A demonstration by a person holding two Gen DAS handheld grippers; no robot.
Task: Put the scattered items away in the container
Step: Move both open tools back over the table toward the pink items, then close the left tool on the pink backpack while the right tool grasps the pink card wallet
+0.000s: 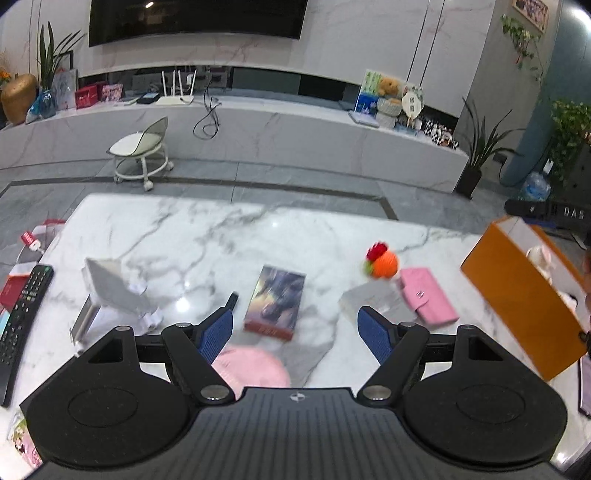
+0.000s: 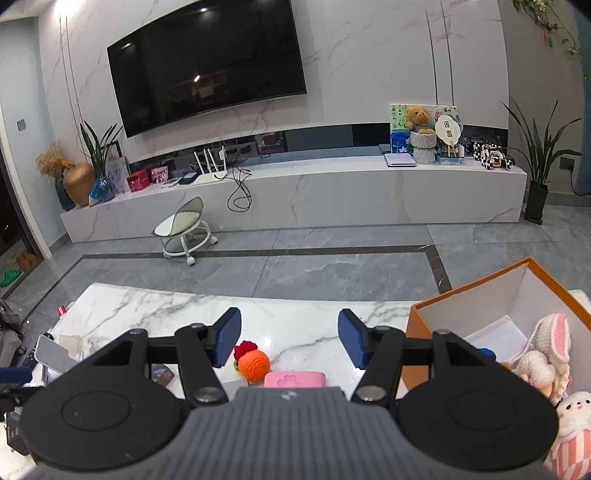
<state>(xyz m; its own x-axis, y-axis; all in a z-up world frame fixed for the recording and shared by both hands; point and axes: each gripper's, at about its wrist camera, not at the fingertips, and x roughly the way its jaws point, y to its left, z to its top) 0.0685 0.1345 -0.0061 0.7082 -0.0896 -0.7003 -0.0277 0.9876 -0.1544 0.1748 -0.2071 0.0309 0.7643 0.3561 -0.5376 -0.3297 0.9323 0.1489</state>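
Marble table (image 1: 177, 229) far edge at 12 o'clock, bare middle. Orange box (image 1: 517, 295) at 3 o'clock, book (image 1: 277, 299) centre, flat. Left gripper (image 1: 295, 332), right gripper (image 2: 290, 339) spread, empty.

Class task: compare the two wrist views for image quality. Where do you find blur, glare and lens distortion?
Left wrist view: motion blur smears the book and pink hat; lamp glare spots the marble table; the fisheye bows the TV. Right wrist view: sharper overall; the TV mirrors ceiling lights; its edges curve, corners go dark.
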